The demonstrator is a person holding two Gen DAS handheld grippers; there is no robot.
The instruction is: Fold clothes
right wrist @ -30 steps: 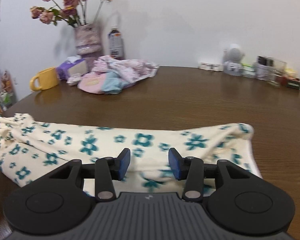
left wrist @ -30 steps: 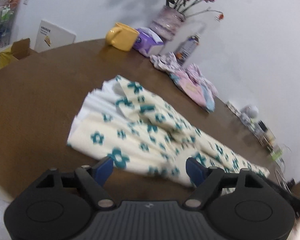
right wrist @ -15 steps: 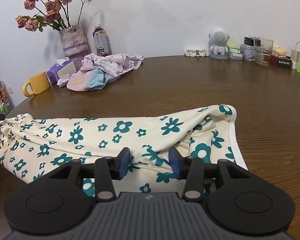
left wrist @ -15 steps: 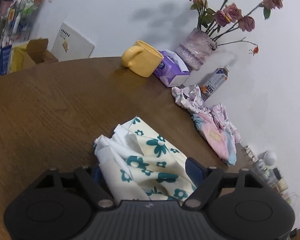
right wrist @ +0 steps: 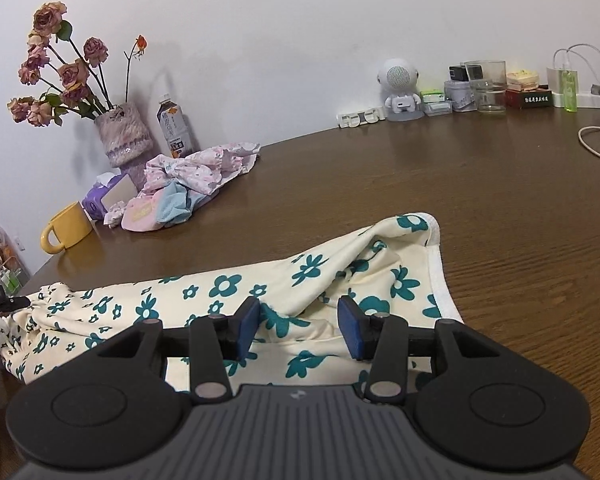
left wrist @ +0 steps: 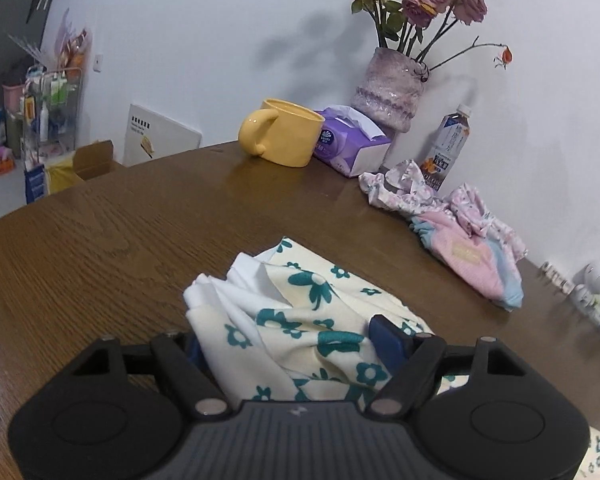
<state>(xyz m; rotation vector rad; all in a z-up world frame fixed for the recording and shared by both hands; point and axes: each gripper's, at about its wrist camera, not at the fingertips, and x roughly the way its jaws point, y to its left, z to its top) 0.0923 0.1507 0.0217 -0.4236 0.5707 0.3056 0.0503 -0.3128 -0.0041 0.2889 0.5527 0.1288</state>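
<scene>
You hold two black two-finger grippers with blue pads over a dark brown wood-grain table [right wrist: 500, 208], and between them lies the task's garment, a cream cloth printed with teal flowers [right wrist: 220, 292], stretched in a long band across the near part of the table. Your left gripper [left wrist: 286, 344] sits at one end of that cloth: its blue fingers are spread wide, with a bunched, crumpled fold of the fabric lying between them, and you cannot tell from this view whether the pads press on it. Your right gripper [right wrist: 298, 326] is at the other end, where the cloth has a white hem; its fingers are also apart, with a raised ridge of fabric between them and gaps visible on either side, so it is not pinching. Farther back on the table, well apart from the floral cloth, a heap of pink, pale blue and floral baby clothes [right wrist: 188, 184] lies crumpled. Behind that heap, near the white wall, stand a yellow ceramic mug [left wrist: 282, 132], a purple tissue pack [left wrist: 350, 146], a mottled lilac vase of dried pink roses [left wrist: 390, 88] and a plastic drink bottle with a white cap [left wrist: 446, 148]. Along the wall to your right sit a small white robot-shaped speaker [right wrist: 400, 88], a clear glass [right wrist: 488, 84] and a white cable [right wrist: 596, 140].
</scene>
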